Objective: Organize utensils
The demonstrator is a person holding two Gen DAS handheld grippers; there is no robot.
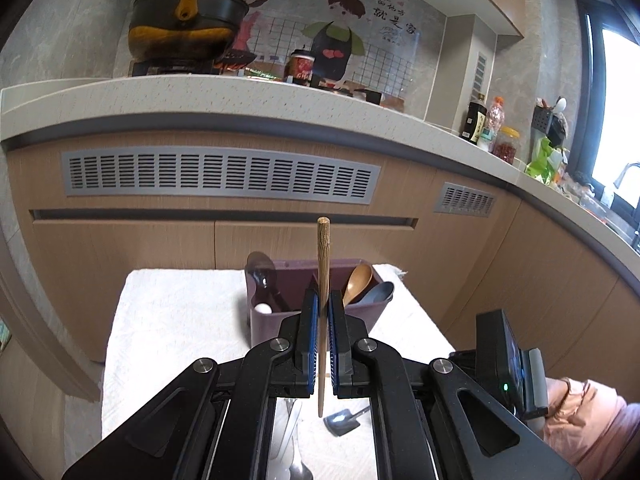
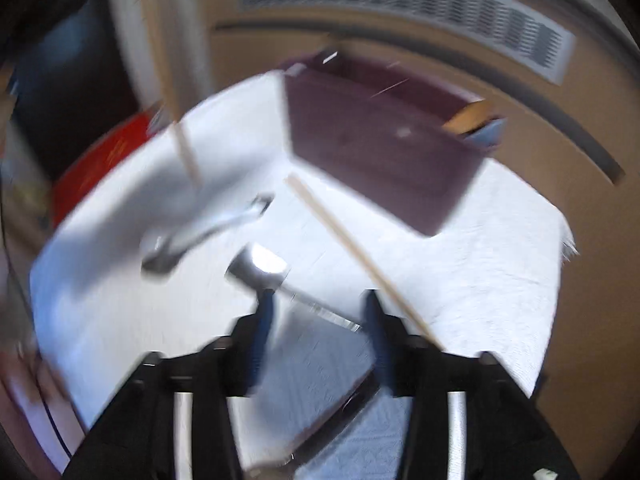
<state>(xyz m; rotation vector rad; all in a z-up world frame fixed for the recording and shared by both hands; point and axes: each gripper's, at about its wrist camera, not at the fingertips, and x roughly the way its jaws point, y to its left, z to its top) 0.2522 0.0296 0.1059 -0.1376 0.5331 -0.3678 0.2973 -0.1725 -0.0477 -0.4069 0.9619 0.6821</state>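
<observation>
Chopstick (image 1: pixel 322 312) pinched upright in your left gripper (image 1: pixel 323 312), just in front of the purple holder (image 1: pixel 280 320).

You have two chopsticks in play: the one your left gripper's blue pads are pressed together on, and a second one (image 2: pixel 360 256) lying slantwise on the white cloth (image 2: pixel 480 280). Three metal utensils lie loose on that cloth: a small shovel-shaped spoon (image 2: pixel 260 266) and two more pieces (image 2: pixel 200 236), too smeared by motion blur to name. Inside the holder you can count a wooden spoon (image 1: pixel 357 278), a blue-grey spoon (image 1: pixel 378 294), a dark ladle-like piece (image 1: pixel 260 270) and something white (image 1: pixel 263 309); their lower parts are hidden by the walls. Your right gripper (image 2: pixel 320 312) hangs spread above the shovel spoon's handle, pinching nothing; its view is heavily blurred.
</observation>
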